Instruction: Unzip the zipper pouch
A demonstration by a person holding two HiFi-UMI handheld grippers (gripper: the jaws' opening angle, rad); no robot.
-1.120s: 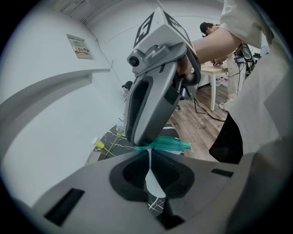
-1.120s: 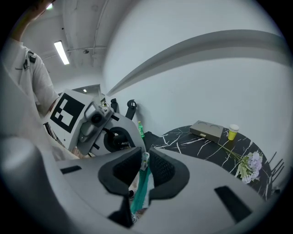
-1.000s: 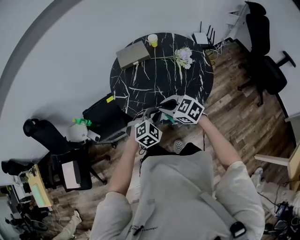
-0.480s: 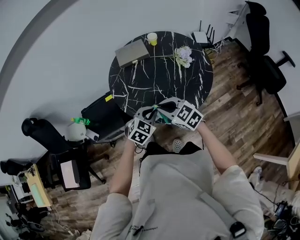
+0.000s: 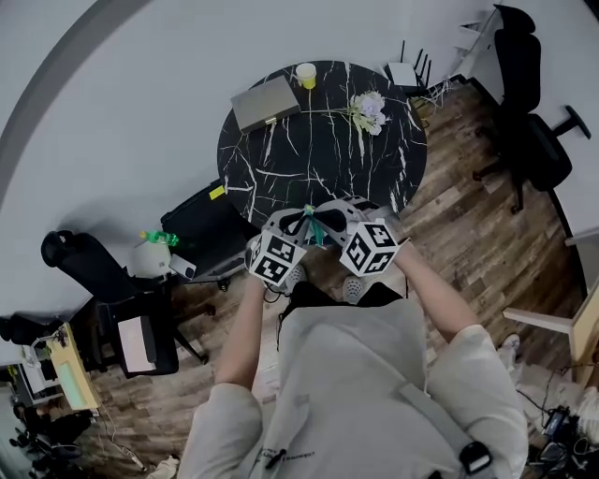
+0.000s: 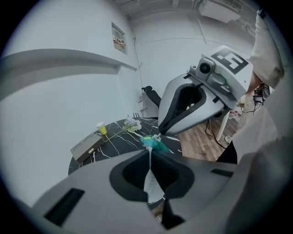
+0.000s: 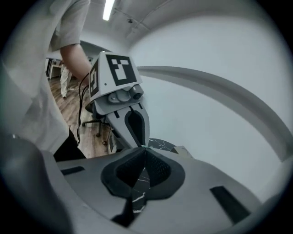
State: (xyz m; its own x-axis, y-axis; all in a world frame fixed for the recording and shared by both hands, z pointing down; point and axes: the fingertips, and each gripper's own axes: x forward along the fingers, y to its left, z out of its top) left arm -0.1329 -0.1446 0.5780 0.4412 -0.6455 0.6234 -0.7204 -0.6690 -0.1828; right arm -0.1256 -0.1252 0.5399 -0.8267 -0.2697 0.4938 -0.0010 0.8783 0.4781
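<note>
Zipper pouch (image 6: 154,144), 1 teal piece, hangs over the near edge of the round black table (image 5: 309,154), between 2 grippers. The left gripper (image 6: 150,153) clamps its fabric. The right gripper (image 6: 160,133) has just been closing its jaws, which now pinch the zipper end. On the table's far side stand 1 cup (image 5: 305,75) and 1 flower bunch (image 5: 368,110).

A round black marble table (image 5: 318,159) stands near a plain white wall (image 5: 112,112) on a wood-plank floor (image 5: 468,224). On it lie a closed grey laptop (image 5: 266,103), a yellow cup (image 5: 305,75) and a flower sprig (image 5: 370,108) (pale blooms). A black office chair (image 5: 524,103) sits at the right, a second chair (image 5: 84,267) at the left. A ceiling strip light (image 7: 108,9) glows.
</note>
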